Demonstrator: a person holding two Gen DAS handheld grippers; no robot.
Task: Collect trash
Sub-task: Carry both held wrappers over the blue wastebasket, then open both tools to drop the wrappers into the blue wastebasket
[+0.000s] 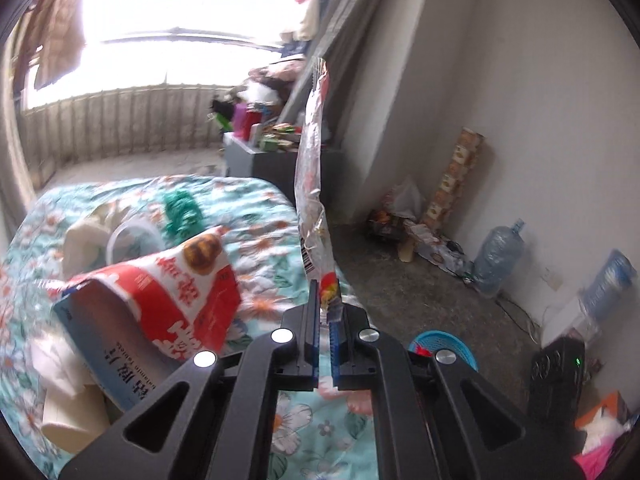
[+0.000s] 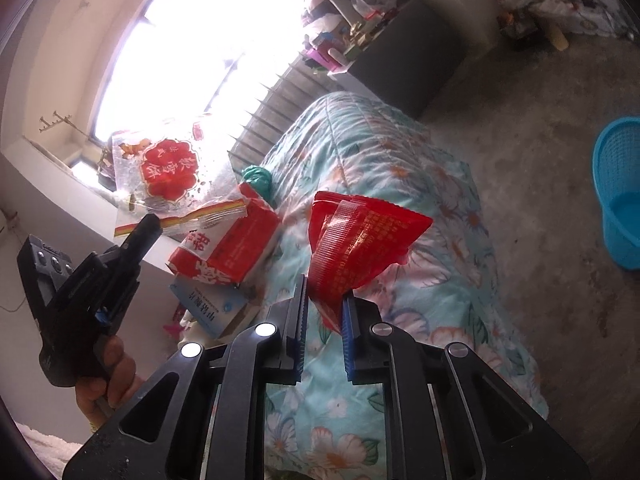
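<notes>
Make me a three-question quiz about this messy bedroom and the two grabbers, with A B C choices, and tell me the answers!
1. Where does the blue basket stand?
A. on the floor beside the bed
B. on top of the bed
C. on the window ledge

2. What colour is the wrapper in the right gripper?
A. green
B. red
C. yellow

3. What is the left gripper doing?
A. hanging open with nothing in it
B. lying on the floor
C. pinching a clear plastic wrapper

Answers:
1 A: the right wrist view shows the basket on the grey floor, apart from the flowered bed cover.
2 B: the crumpled wrapper between its fingers is red with gold print.
3 C: the fingers are shut on the bottom end of the long clear wrapper, which stands up above them.
</notes>
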